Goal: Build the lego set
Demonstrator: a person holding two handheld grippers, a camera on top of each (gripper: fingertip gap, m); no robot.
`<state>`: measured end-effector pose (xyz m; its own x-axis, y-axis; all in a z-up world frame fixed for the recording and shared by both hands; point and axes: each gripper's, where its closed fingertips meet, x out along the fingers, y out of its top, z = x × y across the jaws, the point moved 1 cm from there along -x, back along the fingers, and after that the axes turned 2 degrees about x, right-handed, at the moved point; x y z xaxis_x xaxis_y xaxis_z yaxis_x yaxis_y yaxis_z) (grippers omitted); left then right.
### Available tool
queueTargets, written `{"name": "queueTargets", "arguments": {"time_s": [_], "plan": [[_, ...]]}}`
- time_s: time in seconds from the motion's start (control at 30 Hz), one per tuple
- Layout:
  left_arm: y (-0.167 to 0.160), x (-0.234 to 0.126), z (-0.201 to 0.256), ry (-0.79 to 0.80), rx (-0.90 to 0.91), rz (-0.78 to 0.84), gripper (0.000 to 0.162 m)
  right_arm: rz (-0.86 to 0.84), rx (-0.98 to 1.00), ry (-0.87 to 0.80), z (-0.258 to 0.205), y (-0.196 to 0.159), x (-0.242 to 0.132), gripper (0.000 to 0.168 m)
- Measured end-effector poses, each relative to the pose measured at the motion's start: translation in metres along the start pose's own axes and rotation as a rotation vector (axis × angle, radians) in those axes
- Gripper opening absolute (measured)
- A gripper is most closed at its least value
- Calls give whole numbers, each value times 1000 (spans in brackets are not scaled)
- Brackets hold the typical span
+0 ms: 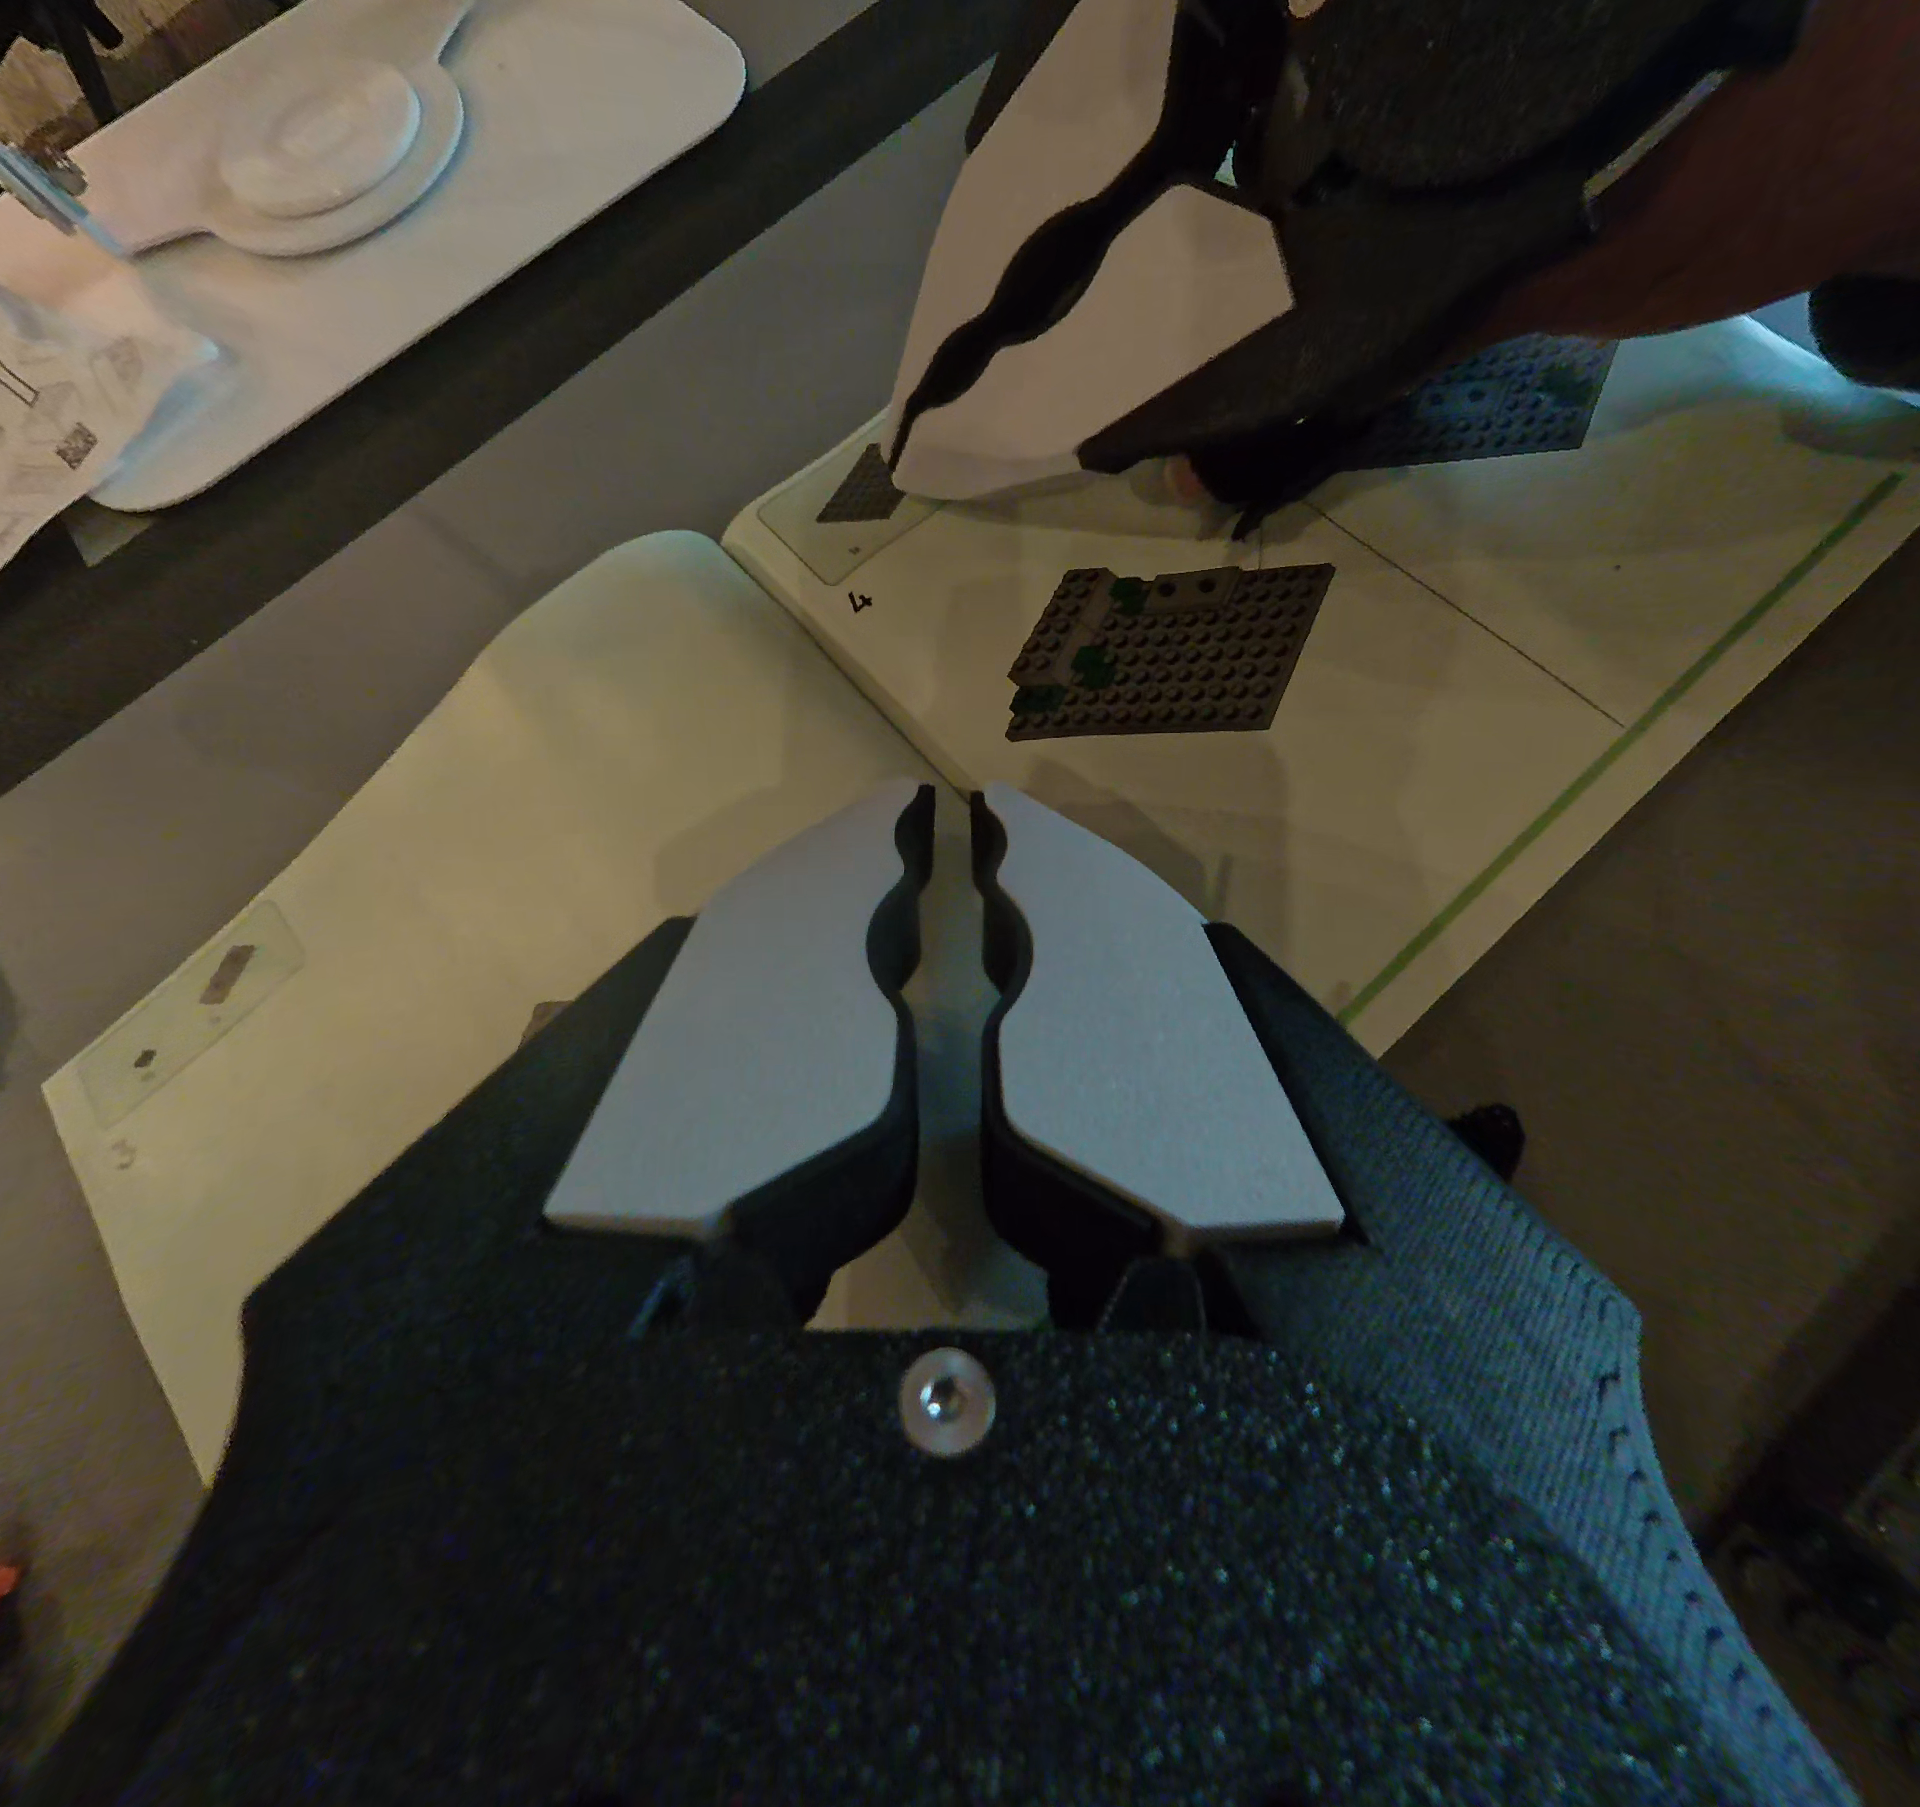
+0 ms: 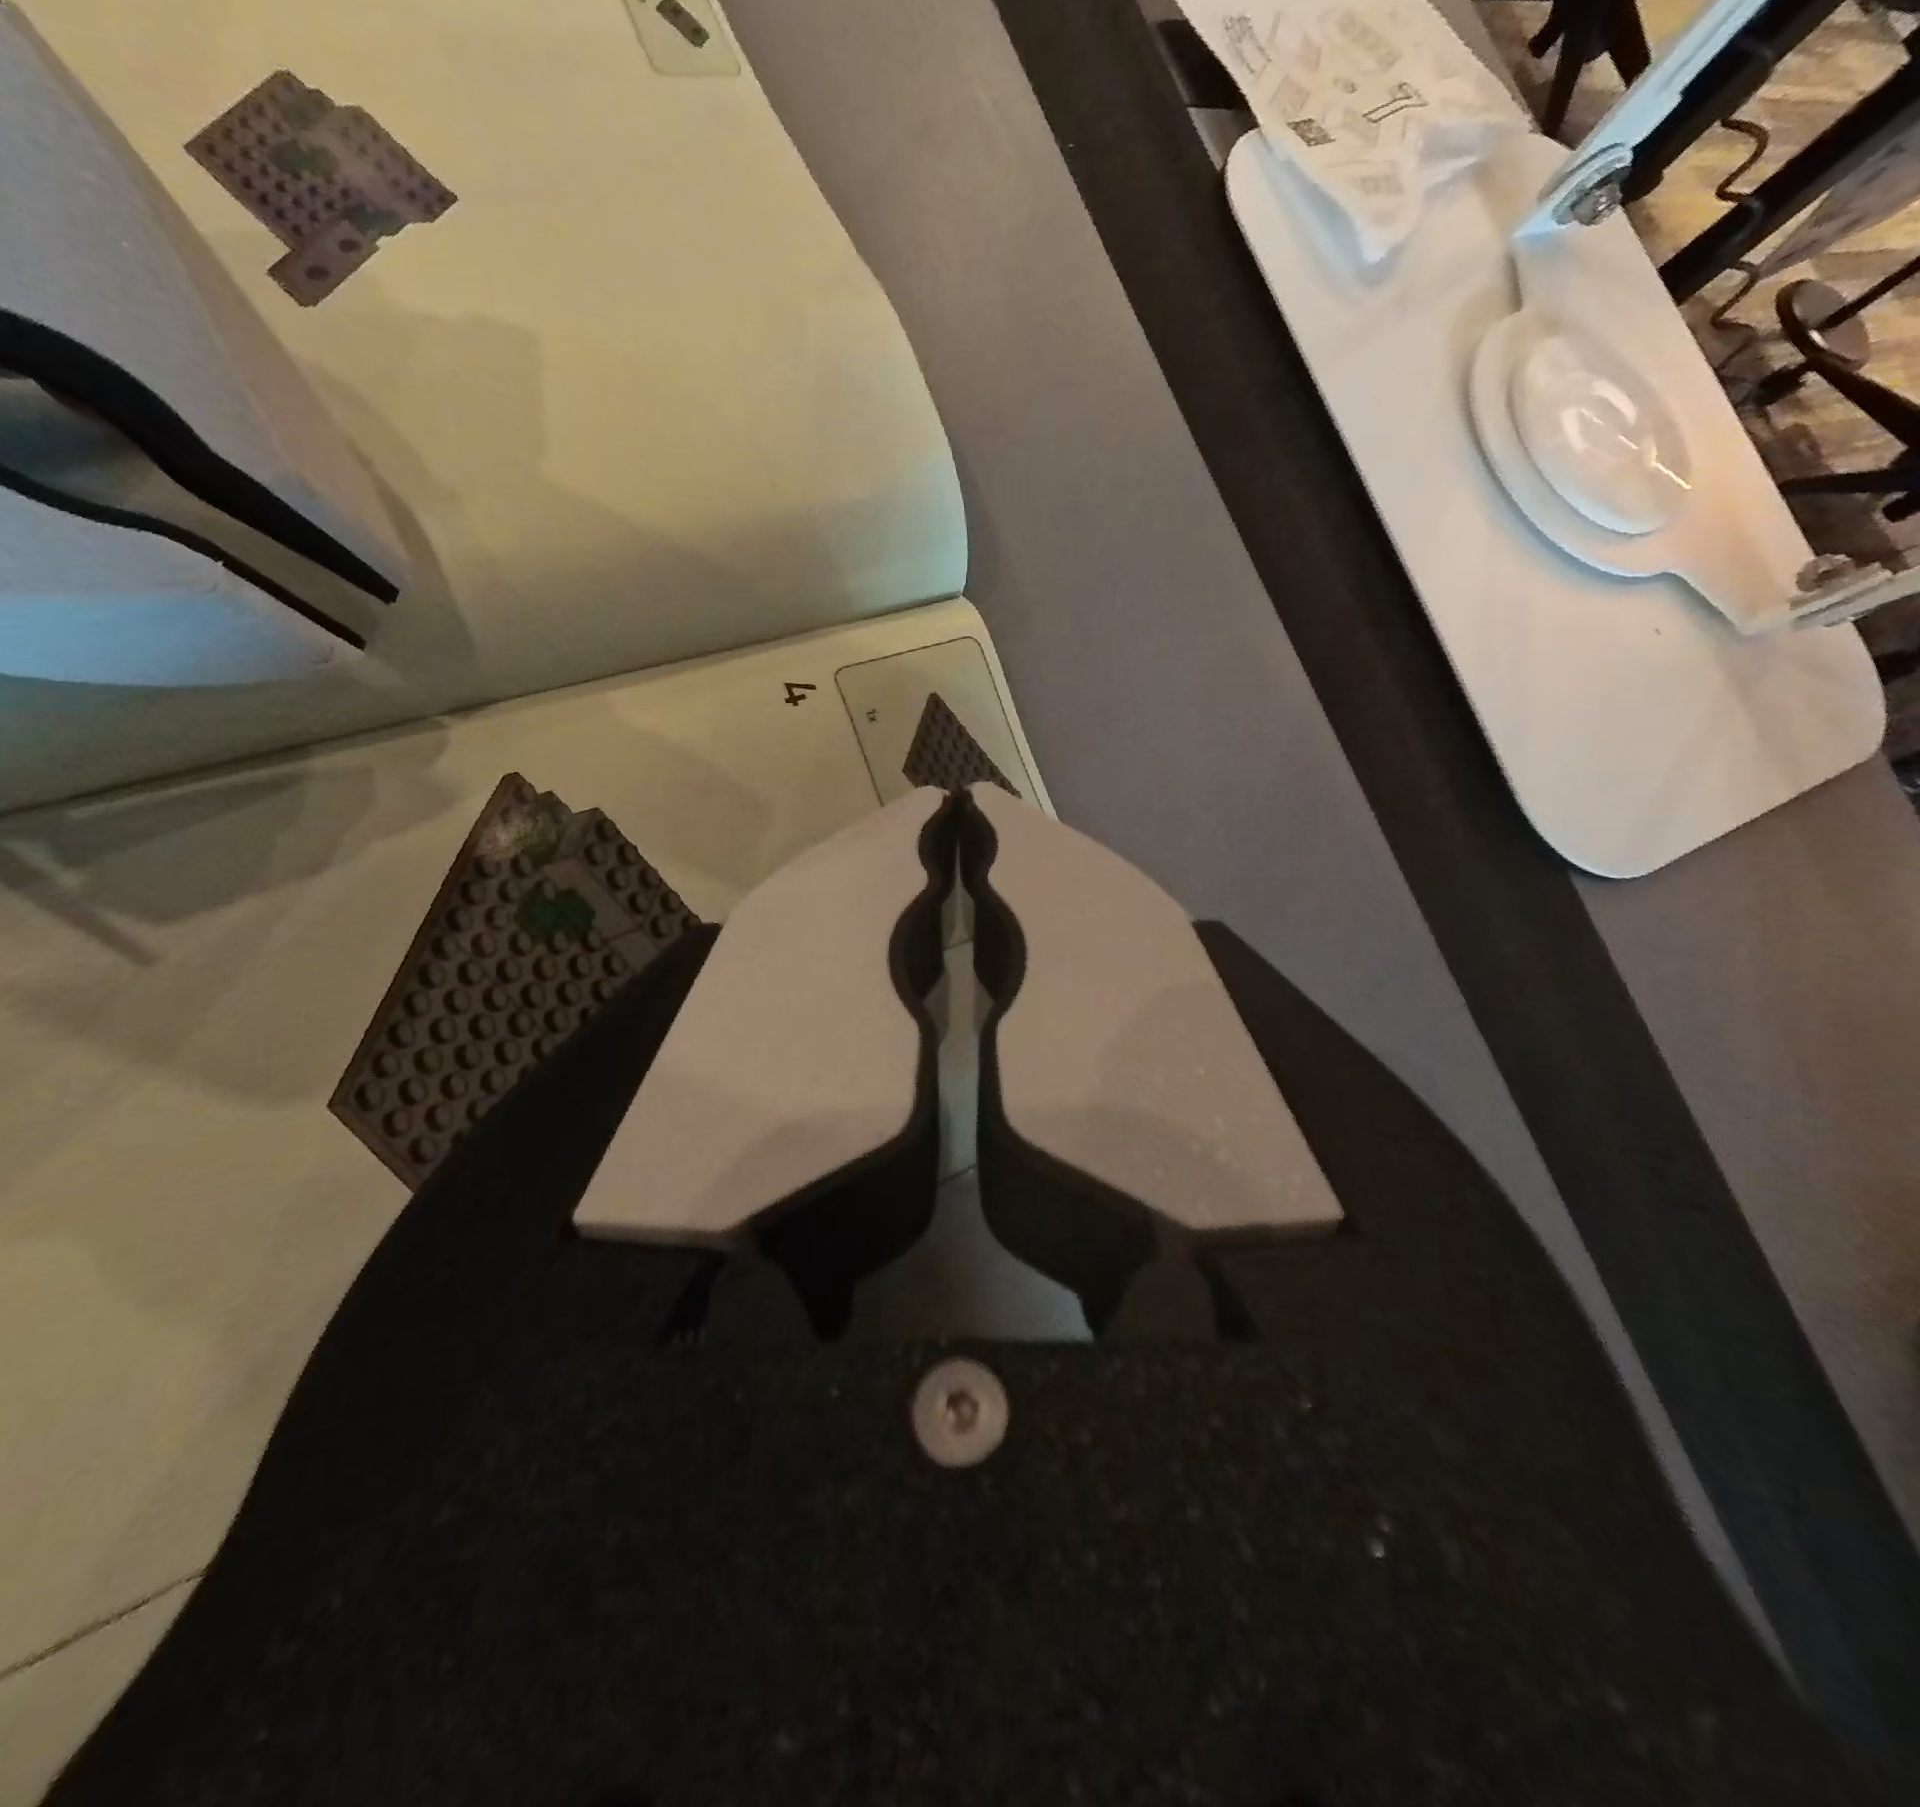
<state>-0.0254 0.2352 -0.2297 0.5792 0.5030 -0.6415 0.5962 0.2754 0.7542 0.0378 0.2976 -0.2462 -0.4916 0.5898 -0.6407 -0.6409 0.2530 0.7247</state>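
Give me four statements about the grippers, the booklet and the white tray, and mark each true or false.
1. The instruction booklet lies open. True.
2. The right gripper holds a brick. False: its jaws are shut with nothing between them.
3. The right gripper's tips are at the parts box on the booklet's right page. True.
4. The white tray sits on the booklet. False: it lies apart, beyond a dark strip.

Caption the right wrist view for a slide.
Right gripper, nearly shut and empty, points at the parts box on the open instruction booklet, beside a printed grey studded plate.
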Motion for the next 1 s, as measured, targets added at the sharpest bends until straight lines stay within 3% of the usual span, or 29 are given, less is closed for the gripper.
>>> {"name": "queueTargets", "arguments": {"time_s": [0.13, 0.27, 0.47, 0.63, 1.0], "plan": [[0, 0, -1, 4, 2, 3, 6, 88, 59, -11, 7, 9, -14, 0], [2, -1, -4, 17, -4, 17, 5, 222, 138, -119, 36, 17, -59, 0], [3, -2, -5, 26, -4, 28, 3, 246, 220, -205, 56, -18, -106, 0], [3, -1, -4, 18, -5, 35, 1, 221, 241, -196, 53, -43, -110, 0], [7, -5, -2, -17, -6, 74, 0, 231, 227, -150, 40, -38, -103, 0]]}}
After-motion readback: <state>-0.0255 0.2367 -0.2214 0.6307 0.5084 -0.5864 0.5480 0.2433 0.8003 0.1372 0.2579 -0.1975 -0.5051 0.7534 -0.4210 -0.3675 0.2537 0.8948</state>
